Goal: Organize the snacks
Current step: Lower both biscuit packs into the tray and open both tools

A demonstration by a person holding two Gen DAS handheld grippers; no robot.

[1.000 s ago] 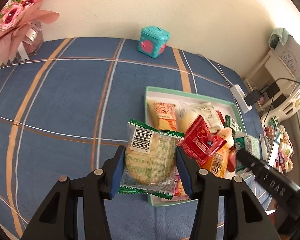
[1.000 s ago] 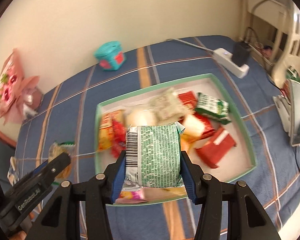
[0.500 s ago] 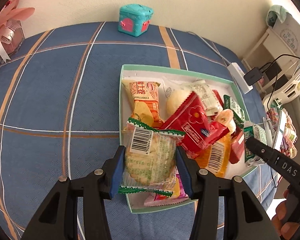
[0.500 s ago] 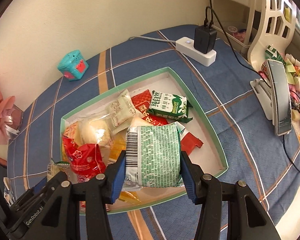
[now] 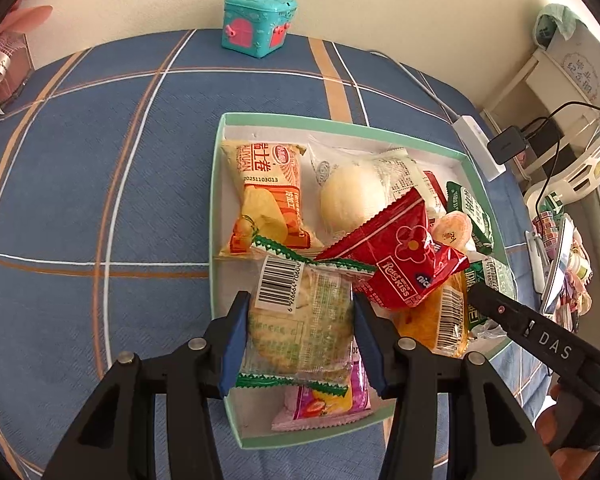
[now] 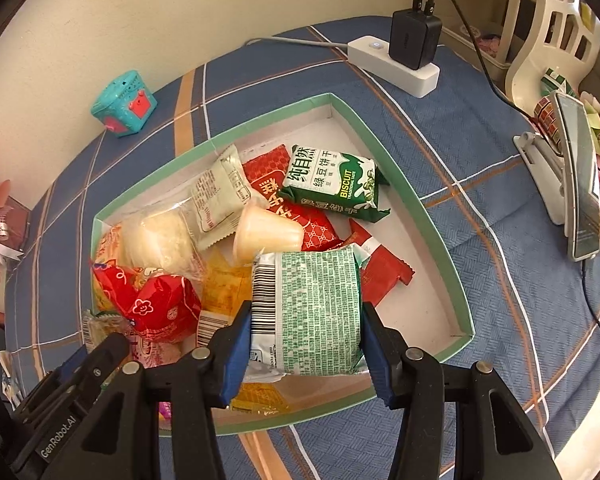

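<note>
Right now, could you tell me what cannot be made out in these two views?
- Left wrist: pink wrapped snack, mostly hidden under the clear green-edged cracker packet.
- Right wrist: yellow packet, covered by the green-printed white packet.
- Both: pink bouquet, cut by the frame edge.

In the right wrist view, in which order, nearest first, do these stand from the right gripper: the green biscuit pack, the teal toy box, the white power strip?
From the right gripper:
1. Green biscuit pack, in the tray, just ahead.
2. Teal toy box, far left, by the wall.
3. White power strip, far right; too close to call against the toy box.
</note>
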